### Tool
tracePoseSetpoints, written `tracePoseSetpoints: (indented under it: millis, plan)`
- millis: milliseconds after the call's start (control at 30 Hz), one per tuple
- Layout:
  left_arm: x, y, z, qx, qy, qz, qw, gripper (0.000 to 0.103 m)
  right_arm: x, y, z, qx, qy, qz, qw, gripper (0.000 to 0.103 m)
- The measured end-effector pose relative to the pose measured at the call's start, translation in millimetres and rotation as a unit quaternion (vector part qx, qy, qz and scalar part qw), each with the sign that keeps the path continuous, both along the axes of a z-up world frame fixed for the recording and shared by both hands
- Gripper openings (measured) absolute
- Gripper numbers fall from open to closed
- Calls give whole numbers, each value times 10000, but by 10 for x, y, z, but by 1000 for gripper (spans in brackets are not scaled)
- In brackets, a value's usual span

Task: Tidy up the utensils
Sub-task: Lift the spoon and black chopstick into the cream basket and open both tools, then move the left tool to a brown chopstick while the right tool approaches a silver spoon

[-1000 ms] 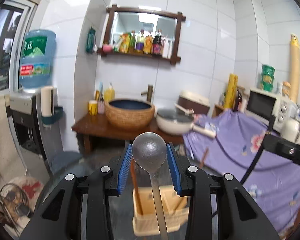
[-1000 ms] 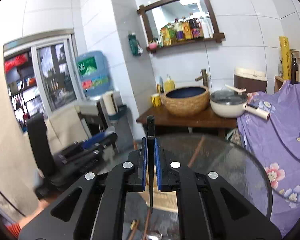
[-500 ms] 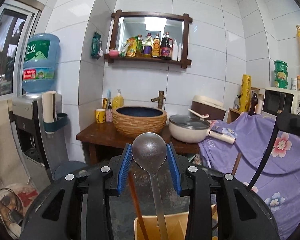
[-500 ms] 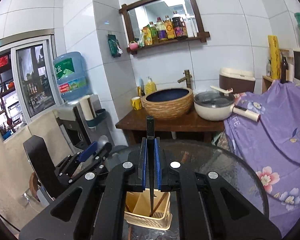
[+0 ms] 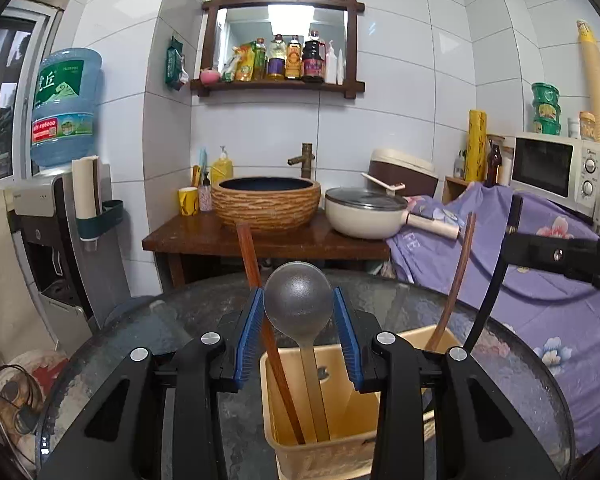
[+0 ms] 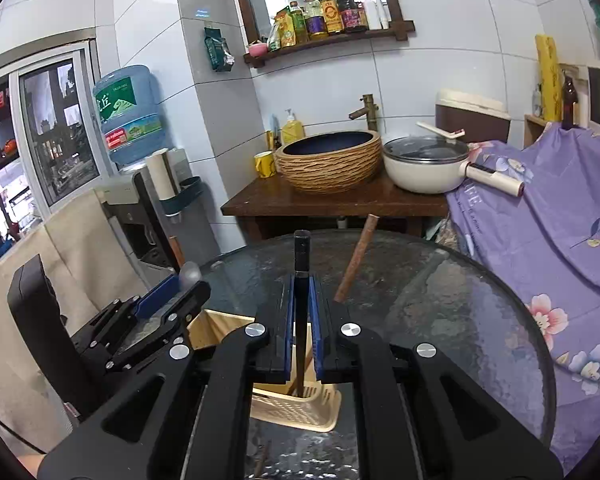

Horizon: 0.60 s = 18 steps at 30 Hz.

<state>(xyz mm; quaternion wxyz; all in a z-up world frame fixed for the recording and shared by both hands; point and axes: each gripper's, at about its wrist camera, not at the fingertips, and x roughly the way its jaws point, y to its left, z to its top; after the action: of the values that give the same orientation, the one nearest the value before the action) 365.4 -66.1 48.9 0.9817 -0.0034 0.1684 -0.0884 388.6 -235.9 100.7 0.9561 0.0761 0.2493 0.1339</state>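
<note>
On the glass table (image 5: 172, 320) stands the beige utensil holder (image 5: 324, 452), and both tools are being lowered into it: the left gripper (image 5: 299, 336) clamps the metal spoon (image 5: 299, 308) by its bowl, the right gripper (image 6: 301, 328) pinches a black utensil (image 6: 301, 264). Next, I judge, the jaws must part once the tips seat (handles already inside). A second ago both hung higher above it.

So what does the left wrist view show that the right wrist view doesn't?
Only the left wrist view: the left tongs closed on a metal spoon's bowl, its handle down in the beige holder, plus the microwave.
Only the right wrist view: the right tongs shut on a black utensil, and the window.
Both: the holder, glass table, woven basin and white pot.
</note>
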Motion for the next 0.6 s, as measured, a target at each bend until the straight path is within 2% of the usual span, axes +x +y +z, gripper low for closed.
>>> tracePoseSetpoints:
  millis: [133, 200, 233, 267, 300, 333, 367, 467, 600]
  plan:
    - [-11, -55, -62, 190, 265, -229, 9992, 37, -16, -13, -3, 2, -3, 36, 10000, 9]
    - [-60, -68, -76, 289, 217, -231, 9991, 45, -15, -24, -7, -27, 12, 20, 10000, 9]
    - [-113, -62, -66, 297, 169, -249, 9991, 54, -20, -30, -14, -44, 4, -17, 10000, 13]
    - [-149, -58, -69, 291, 154, -262, 9991, 62, -23, -35, -21, -55, 14, -33, 10000, 18]
    - [-209, -41, -53, 271, 120, -290, 9991, 65, -33, -29, -26, -51, 29, -28, 10000, 37]
    - [-247, -33, -47, 267, 94, -292, 9992, 68, -49, -35, -36, -31, 24, -33, 10000, 47]
    - [-299, -17, -38, 271, 72, -282, 9992, 70, -89, -46, -40, -33, -54, -95, 9999, 51]
    - [-470, 83, -40, 264, 156, -174, 9994, 81, -197, -44, -54, -152, -105, -160, 9997, 51]
    - [-710, 277, -112, 218, 490, -35, 9986, 84, -414, 43, -202, -490, 59, -94, 9987, 51]
